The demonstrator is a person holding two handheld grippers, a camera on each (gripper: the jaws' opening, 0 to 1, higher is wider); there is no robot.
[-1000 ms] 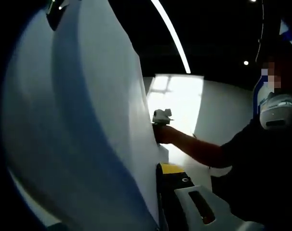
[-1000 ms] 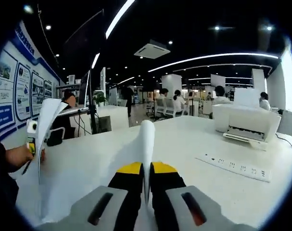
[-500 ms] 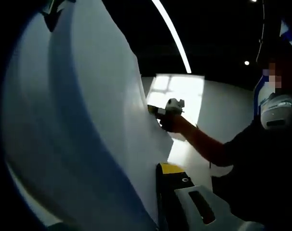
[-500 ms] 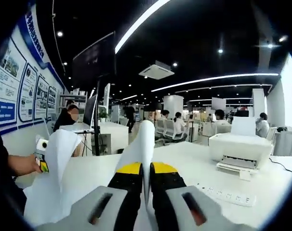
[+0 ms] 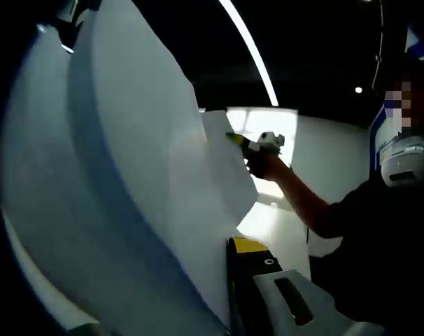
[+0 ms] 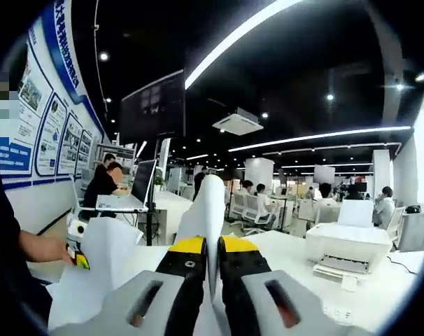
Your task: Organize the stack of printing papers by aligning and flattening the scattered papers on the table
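Office, white table [image 6: 282, 252], printer [image 6: 348, 245]. Paper stack [image 6: 206, 210] lifted, clamped edge-on by right gripper [image 6: 210, 246] and left gripper [image 5: 229, 246]. Step: squaring edges. Next, likely: tap stack down on table.

papers [image 6: 210, 210]: white | claw [image 6: 210, 246]: black, yellow tips | printer [image 6: 341, 245]: white

My held papers [image 6: 206, 210] block straight ahead; the printer [image 6: 345, 245] crowds the table's [image 6: 282, 245] right edge

Open-plan office: seated staff [image 6: 257, 204] at desks, monitors [image 6: 142, 180], printer [image 6: 346, 241], ceiling aircon unit [image 6: 238, 121], strip lights [image 6: 317, 138].
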